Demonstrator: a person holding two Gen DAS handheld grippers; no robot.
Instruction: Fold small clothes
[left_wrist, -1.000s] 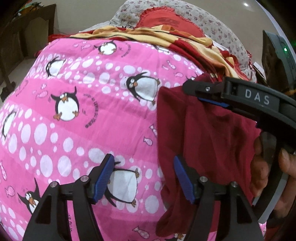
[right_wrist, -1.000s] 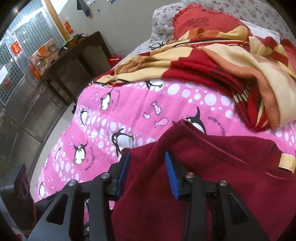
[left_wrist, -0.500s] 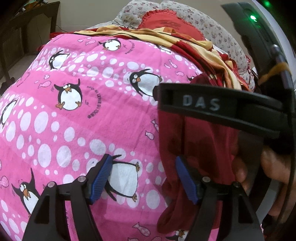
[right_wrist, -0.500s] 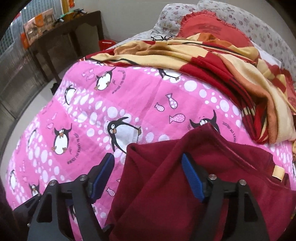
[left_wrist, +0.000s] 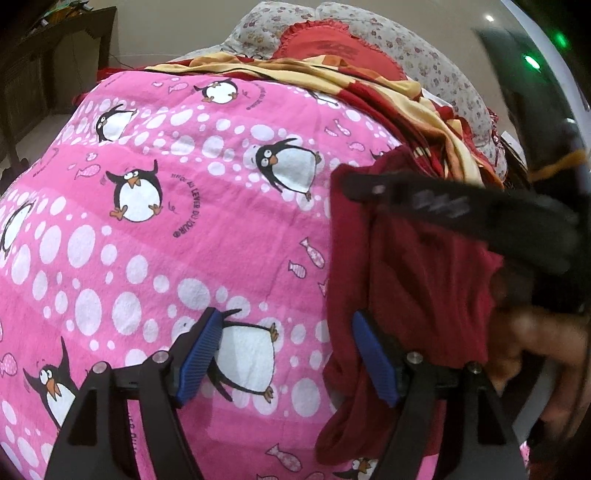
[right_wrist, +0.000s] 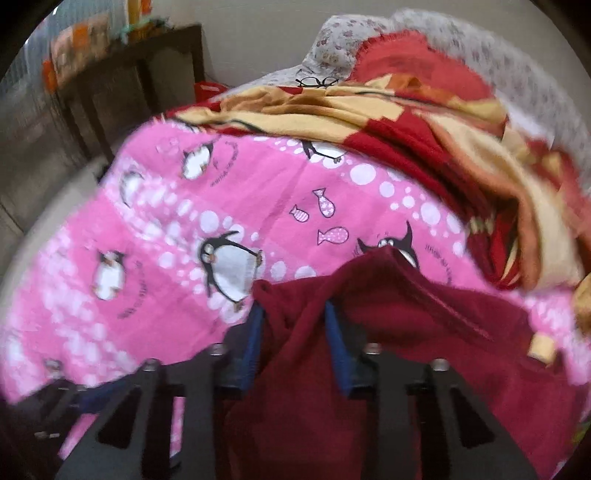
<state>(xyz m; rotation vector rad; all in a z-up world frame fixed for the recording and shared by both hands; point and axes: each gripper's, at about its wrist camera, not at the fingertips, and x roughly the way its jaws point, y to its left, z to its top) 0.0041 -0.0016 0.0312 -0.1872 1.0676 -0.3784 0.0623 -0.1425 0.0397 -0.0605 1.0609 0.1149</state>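
A dark red fleece garment (left_wrist: 417, 295) lies on the pink penguin bedspread (left_wrist: 166, 221) at the right of the left wrist view. My left gripper (left_wrist: 284, 354) is open and empty, its right finger at the garment's left edge. My right gripper (right_wrist: 293, 339) has its blue pads closed on a bunched fold of the same garment (right_wrist: 424, 317), lifting its near corner. The right gripper's arm (left_wrist: 461, 210) crosses over the garment in the left wrist view.
A red and yellow blanket (right_wrist: 424, 122) is heaped at the far side of the bed, with a red cushion (left_wrist: 332, 48) and floral pillows behind. Glasses (right_wrist: 317, 81) lie by the pillows. A dark wooden table (right_wrist: 129, 74) stands at the left.
My right gripper opened half a second ago and has now closed on a fold of the red garment and pulled back. My left gripper stayed open, almost still.
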